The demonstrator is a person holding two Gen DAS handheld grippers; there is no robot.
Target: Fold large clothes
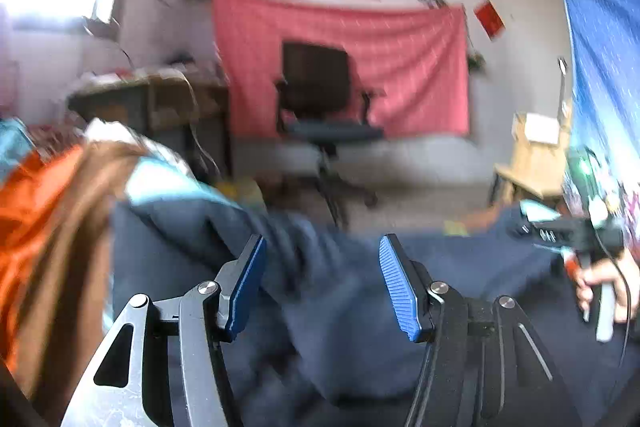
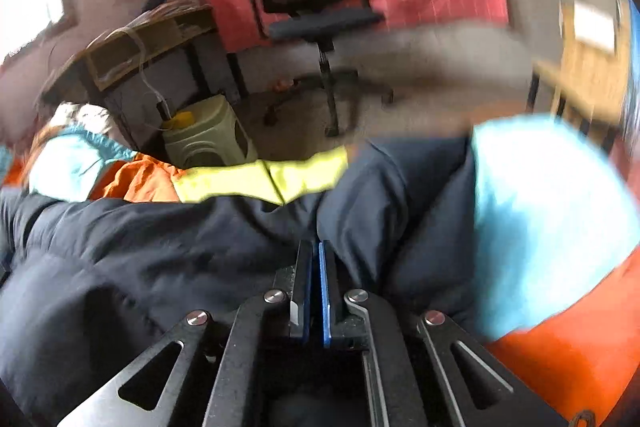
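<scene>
Nearest, in the left wrist view: left gripper (image 1: 322,241) with jaws parted, nothing between the pads, poised just above the navy garment (image 1: 320,307) spread across the foreground. In the right wrist view: right gripper (image 2: 316,245) clamped flat, tips against a ridge of the same garment; unclear whether any cloth caught between the pads. Likely hazards: a pinch too shallow, hence slipping of the fold on lifting; snagging of the neighbouring orange fabric (image 2: 580,339) or turquoise cloth (image 2: 540,207), both touching the garment, hence dragging of the whole pile. Shown only from the left: the hand (image 1: 604,279) carrying the right tool, and a blue hanging (image 1: 600,47). Shown only from the right: yellow-green strip (image 2: 260,179) and pale stool (image 2: 208,139). Farthest, in both: office chair (image 1: 316,87) and red wall cloth (image 1: 420,67).
</scene>
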